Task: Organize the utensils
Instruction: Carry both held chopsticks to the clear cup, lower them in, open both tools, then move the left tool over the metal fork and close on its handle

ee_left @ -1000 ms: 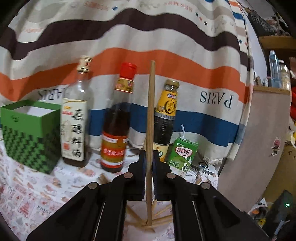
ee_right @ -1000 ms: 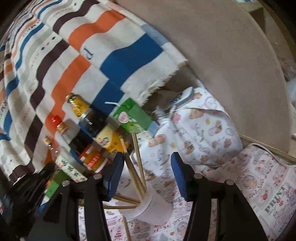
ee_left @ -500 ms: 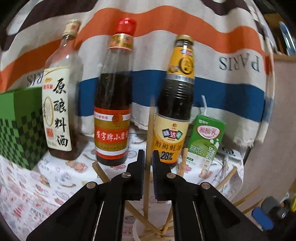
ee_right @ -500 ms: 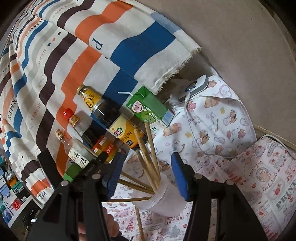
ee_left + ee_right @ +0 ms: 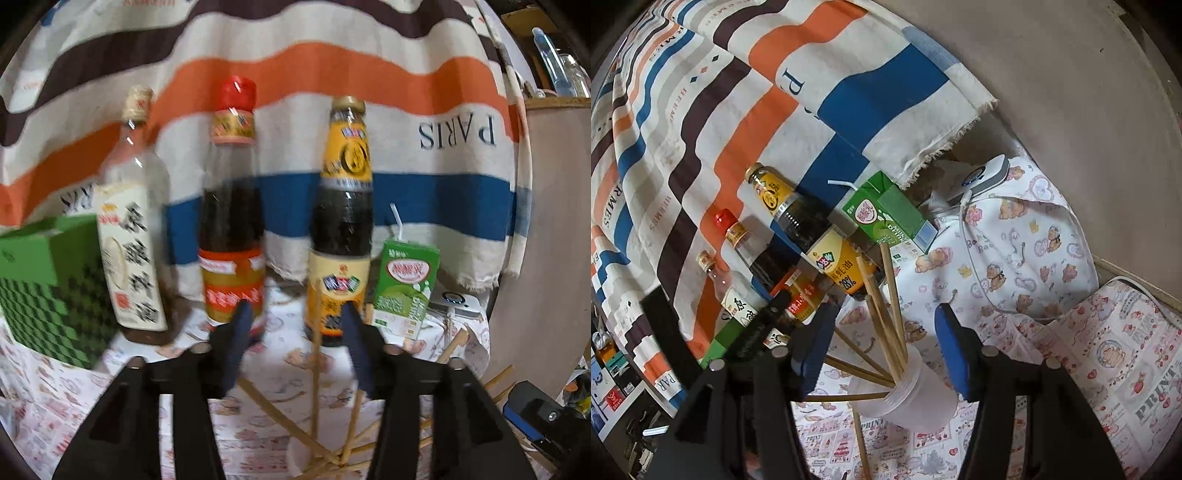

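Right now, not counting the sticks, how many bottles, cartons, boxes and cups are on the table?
Bottles: 3
Milk carton: 1
Green box: 1
Plastic cup: 1
Total: 6

A striped cloth [image 5: 303, 74] printed "PARIS" hung behind the tabletop [image 5: 1108, 350], which wore a cartoon-print cover; a plain beige wall [image 5: 1052, 74] stood to the right.

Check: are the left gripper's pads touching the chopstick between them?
Apart. The left wrist view shows the left gripper, jaws just opened, with clear gaps between both pads and the chopstick.
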Available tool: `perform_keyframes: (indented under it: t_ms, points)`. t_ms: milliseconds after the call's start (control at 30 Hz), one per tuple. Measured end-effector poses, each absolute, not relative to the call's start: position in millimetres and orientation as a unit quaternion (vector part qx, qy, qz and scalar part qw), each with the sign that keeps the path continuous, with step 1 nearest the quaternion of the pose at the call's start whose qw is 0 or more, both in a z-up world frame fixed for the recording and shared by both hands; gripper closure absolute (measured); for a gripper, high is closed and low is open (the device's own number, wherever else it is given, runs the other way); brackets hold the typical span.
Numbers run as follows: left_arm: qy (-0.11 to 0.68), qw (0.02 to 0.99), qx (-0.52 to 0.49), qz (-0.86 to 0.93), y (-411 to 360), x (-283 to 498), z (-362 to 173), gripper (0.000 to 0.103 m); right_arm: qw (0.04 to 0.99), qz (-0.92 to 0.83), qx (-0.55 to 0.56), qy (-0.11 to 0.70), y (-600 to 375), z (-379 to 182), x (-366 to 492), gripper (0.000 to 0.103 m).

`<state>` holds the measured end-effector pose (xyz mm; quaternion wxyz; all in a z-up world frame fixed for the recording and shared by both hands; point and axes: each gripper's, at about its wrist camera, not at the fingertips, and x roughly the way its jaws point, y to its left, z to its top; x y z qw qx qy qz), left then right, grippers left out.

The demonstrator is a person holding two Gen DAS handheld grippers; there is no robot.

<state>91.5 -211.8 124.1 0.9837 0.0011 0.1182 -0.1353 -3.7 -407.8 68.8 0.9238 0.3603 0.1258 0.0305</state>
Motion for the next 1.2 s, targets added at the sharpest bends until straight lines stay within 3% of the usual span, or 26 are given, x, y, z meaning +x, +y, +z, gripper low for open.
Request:
perform_keyframes:
  t_ms: [467,867,1000,1200]
  points:
    - [0.097,0.988,-0.015,-0.117,-114,5,129,0.006,0.947,0.052,0.283,0.143,-361,72,-6,0.038]
    - [0.144,0.987,-0.062,-0.046,-29,13,72,0.002,0.952,0.074,0.236,0.18,-328,67,-2,0.029]
    - [0.173,0.984,-0.028,-0.026,-32,20,56,0.002,0.955,0.076,0.217,0.188,-318,65,-1,0.028]
    - [0.298,0.954,-0.028,-0.029,-36,47,29,0.002,0.959,0.08,0.19,0.196,-304,63,-2,0.026]
